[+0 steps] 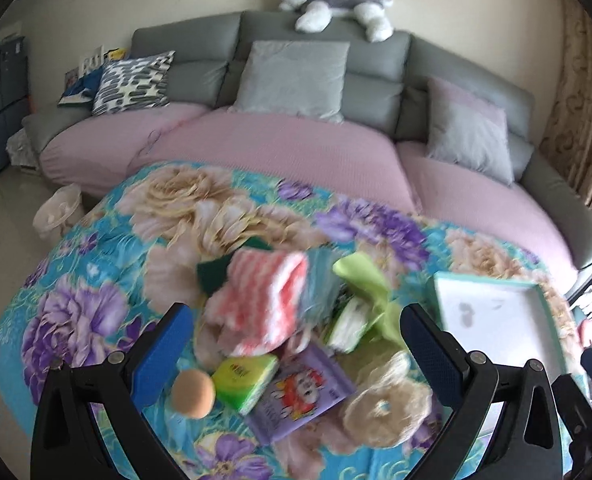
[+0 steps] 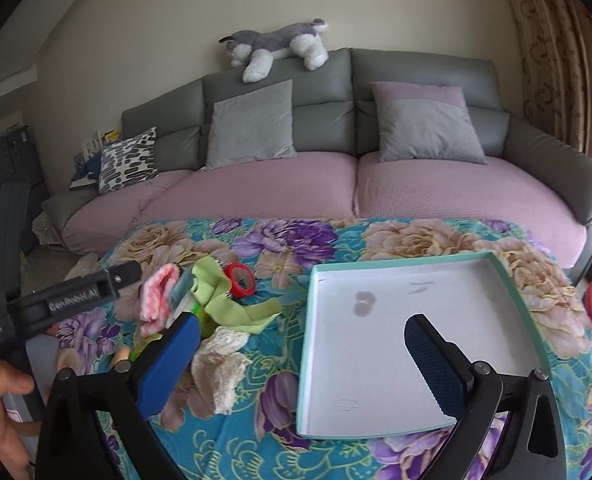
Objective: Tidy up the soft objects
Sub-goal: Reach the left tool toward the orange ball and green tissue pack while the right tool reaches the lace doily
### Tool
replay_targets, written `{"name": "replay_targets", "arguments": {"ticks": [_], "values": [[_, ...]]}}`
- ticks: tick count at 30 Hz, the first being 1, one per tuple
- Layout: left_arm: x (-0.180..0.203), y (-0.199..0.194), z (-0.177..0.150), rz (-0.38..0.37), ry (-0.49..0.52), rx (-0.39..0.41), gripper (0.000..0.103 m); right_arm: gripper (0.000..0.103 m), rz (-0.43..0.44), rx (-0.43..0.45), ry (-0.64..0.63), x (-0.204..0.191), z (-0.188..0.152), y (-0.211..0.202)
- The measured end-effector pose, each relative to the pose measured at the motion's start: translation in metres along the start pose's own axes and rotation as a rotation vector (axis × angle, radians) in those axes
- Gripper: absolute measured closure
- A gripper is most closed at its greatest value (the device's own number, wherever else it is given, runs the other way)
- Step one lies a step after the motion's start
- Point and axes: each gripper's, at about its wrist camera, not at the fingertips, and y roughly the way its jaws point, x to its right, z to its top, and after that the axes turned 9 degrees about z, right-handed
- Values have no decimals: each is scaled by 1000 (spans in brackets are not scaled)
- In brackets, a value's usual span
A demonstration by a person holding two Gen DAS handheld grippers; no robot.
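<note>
Soft pile — pink striped cloth (image 1: 264,300), green rag (image 1: 366,280), beige puff (image 1: 388,400) — heaped left of empty tray (image 2: 508,280), likely awaiting sorting. Left gripper (image 1: 296,344) spread wide above pile, holding nothing. Right gripper (image 2: 302,360) spread wide over tray's near-left corner, also holding nothing.

tablecloth (image 2: 280,452) teal floral | tray (image 2: 504,270) teal-rimmed white | sofa (image 2: 416,76) grey

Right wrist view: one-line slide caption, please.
Open right gripper hovers over an empty white tray beside piled soft items on a floral tablecloth.
</note>
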Motion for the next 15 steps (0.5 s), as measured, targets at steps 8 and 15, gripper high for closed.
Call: {"name": "replay_targets", "arguments": {"ticks": [8, 15], "values": [[-35, 16, -4, 90, -152, -65, 0, 0, 79, -62, 66, -11, 7, 38], [-48, 42, -25, 58, -179, -154, 0, 0, 63, -144, 60, -15, -8, 65]]}}
